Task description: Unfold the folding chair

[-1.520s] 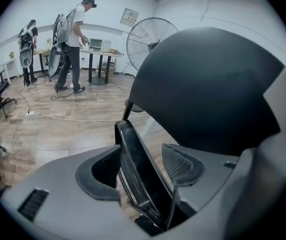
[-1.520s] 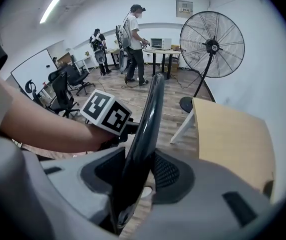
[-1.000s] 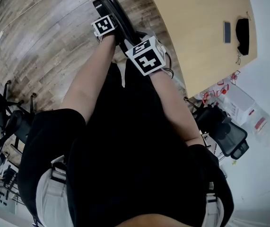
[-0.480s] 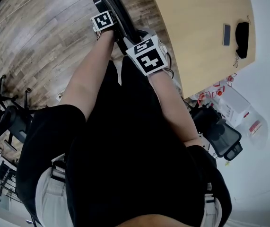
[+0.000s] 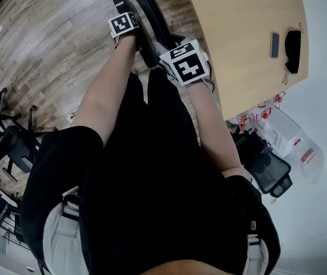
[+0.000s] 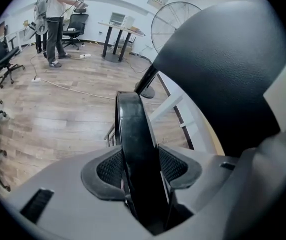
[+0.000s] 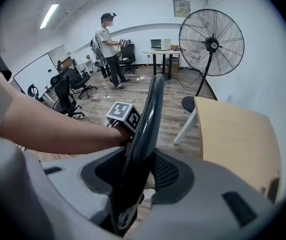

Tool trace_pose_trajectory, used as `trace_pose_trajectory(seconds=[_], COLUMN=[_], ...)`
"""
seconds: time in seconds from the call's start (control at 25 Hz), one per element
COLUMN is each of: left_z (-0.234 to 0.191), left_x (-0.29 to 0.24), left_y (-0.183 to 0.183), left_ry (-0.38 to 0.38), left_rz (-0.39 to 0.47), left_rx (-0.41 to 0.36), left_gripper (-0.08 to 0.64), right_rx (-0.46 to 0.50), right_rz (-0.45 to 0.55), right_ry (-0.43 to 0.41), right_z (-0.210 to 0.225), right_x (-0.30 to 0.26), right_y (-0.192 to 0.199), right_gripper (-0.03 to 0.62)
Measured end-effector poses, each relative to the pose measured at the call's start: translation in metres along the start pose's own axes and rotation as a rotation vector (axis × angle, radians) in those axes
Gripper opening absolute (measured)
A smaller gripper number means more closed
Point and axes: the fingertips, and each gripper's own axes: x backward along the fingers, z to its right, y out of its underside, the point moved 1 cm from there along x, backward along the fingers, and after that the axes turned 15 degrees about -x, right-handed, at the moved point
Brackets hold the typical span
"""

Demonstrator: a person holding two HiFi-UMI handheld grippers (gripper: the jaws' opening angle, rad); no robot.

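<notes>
The folding chair (image 5: 149, 22) is black and stands folded in front of the person, at the top of the head view. Its edge (image 6: 135, 149) runs up between my left gripper's (image 6: 141, 166) jaws. Those jaws are closing, and both mesh pads (image 6: 108, 168) lie against the edge. My right gripper (image 7: 137, 171) is shut on the chair's thin curved rim (image 7: 148, 119), nearer the person. In the head view only the two marker cubes show, the left one (image 5: 123, 23) and the right one (image 5: 189, 66). The fingertips are hidden there.
A light wooden table (image 5: 249, 33) stands to the right, with a phone (image 5: 274, 40) and a black object (image 5: 293, 39) on it. Office chairs (image 5: 269, 165) flank the person. A large floor fan (image 7: 211, 41) stands ahead, and a person (image 7: 110, 49) stands far off on the wood floor.
In the head view both marker cubes and the chair's edge have shifted slightly toward the upper right. The right cube has moved the most.
</notes>
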Motion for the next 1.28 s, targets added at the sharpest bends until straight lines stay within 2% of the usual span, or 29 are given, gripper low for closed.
trace_pose_trajectory(seconds=[0.4, 0.72, 1.0, 1.16, 1.28], left_z=[-0.018, -0.027, -0.058, -0.083, -0.103], left_x=[-0.004, -0.002, 0.003, 0.008, 0.011], left_y=[0.012, 0.017, 0.033, 0.040, 0.049], left_ry=[0.042, 0.069, 0.124, 0.148, 0.170], left_rz=[-0.015, 0.000, 0.047, 0.059, 0.061], left_rx=[-0.014, -0.019, 0.028, 0.046, 0.062], left_gripper=[0.201, 0.202, 0.202, 0.202, 0.203], right_rx=[-0.043, -0.053, -0.048, -0.043, -0.054], right_rz=[0.020, 0.043, 0.038, 0.039, 0.045], right_ry=[-0.007, -0.098, -0.141, -0.188, -0.192], right_z=[0.000, 0.009, 0.034, 0.027, 0.024], right_x=[0.000, 0.001, -0.003, -0.009, -0.013], right_y=[0.000, 0.003, 0.007, 0.006, 0.009], right_gripper=[0.147, 0.144, 0.146, 0.149, 0.149])
